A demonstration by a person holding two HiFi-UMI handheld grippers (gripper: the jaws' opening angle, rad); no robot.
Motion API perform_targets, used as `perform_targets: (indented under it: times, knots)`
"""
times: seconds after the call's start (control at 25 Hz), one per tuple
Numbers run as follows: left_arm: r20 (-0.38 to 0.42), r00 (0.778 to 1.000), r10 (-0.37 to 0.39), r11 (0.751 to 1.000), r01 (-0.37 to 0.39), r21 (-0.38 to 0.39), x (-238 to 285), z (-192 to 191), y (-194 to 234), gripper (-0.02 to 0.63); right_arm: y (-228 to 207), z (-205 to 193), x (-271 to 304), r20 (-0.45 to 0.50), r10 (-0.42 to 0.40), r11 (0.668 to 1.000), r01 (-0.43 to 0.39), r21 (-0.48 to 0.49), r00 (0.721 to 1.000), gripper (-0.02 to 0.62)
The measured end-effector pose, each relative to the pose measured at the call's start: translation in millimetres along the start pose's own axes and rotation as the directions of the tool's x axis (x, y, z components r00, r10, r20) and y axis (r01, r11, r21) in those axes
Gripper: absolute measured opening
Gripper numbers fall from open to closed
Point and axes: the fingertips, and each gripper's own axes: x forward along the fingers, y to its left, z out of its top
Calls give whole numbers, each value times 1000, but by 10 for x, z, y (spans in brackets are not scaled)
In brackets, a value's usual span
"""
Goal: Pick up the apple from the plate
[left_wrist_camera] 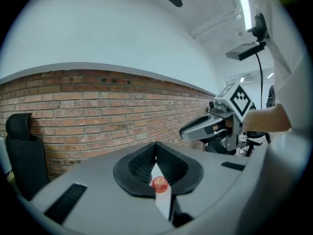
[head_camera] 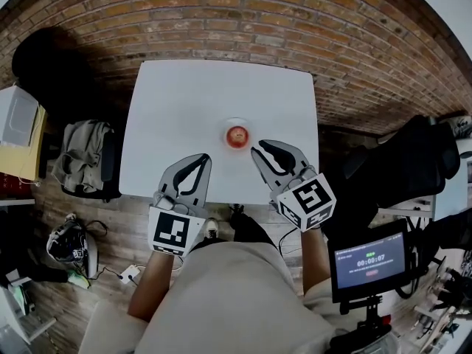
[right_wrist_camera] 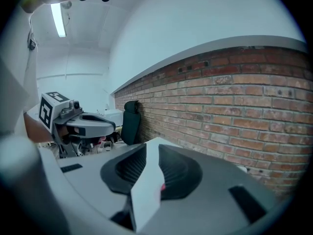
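A white worktop (head_camera: 184, 102) fills the middle of the head view, with a brick wall (head_camera: 221, 21) arching across the top of the frame. The apple (head_camera: 237, 135) sits on a small white plate (head_camera: 237, 120) just right of the worktop's centre, toward its lower edge. It is red, and nothing touches it.

The left gripper (head_camera: 203, 158) reaches in from the lower left. Its jaws are closed tip to tip and hold nothing. In the left gripper view the apple shows only through the slit below the meeting tips, well beyond them.

The right gripper (head_camera: 260, 147) comes in from the lower right, its tips near the plate's lower right side but apart from it. Its jaws stand slightly parted, with a narrow gap and nothing between the pads. In the right gripper view a sliver of red shows past the inner edge of one jaw.

A black chair (head_camera: 44, 65) stands at the upper left beside the worktop. A small lit screen (head_camera: 371, 260) sits at the lower right of the head view.
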Motion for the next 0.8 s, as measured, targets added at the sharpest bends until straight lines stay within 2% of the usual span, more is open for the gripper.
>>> perform_targets:
  times: [0.52, 0.68, 0.8]
  knots:
    - [-37, 999, 29, 999, -30, -17, 159, -87, 106, 5, -225, -274, 267, -74, 44, 999, -44, 10, 996, 84]
    - [-47, 998, 37, 999, -38, -19, 170, -111, 110, 5, -227, -432, 371, -124, 80, 996, -83, -21, 989, 129]
    - [-52, 998, 44, 999, -45, -22, 179, -128, 133, 5, -228, -495, 439, -134, 97, 995, -100, -19, 986, 133]
